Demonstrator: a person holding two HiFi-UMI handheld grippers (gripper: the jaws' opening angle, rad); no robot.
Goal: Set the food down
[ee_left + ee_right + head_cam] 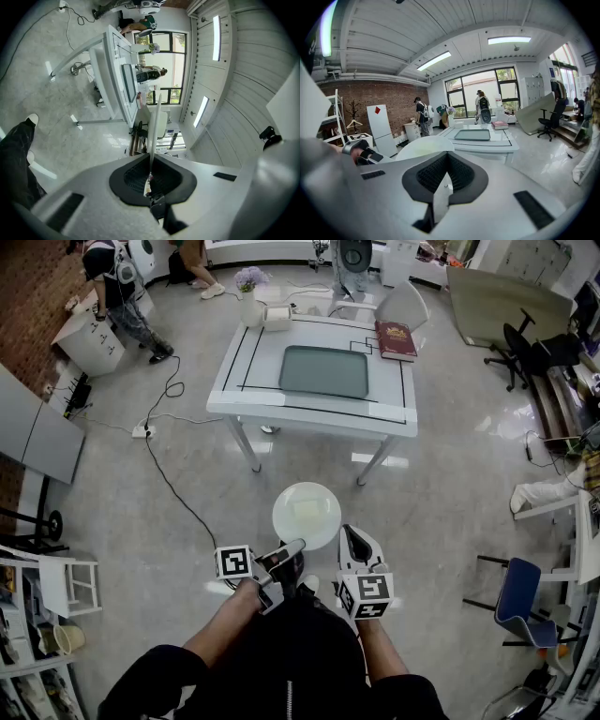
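Observation:
A white plate (307, 515) carrying a pale piece of food (305, 512) hangs over the floor in front of me, short of the white table (253, 352). My left gripper (292, 547) is shut on the plate's near rim. In the left gripper view that rim (153, 126) runs edge-on out of the closed jaws of the left gripper (150, 176). My right gripper (352, 538) is just right of the plate, shut with nothing in it. In the right gripper view the plate (424, 146) lies left of the right gripper (443, 187).
The table holds a grey tray (324, 371), a dark red book (395, 339), a vase of flowers (250, 296) and a white roll (277, 319). A black cable (169, 474) crosses the floor at left. A blue chair (518, 592) stands at right. People (122, 296) stand at the back.

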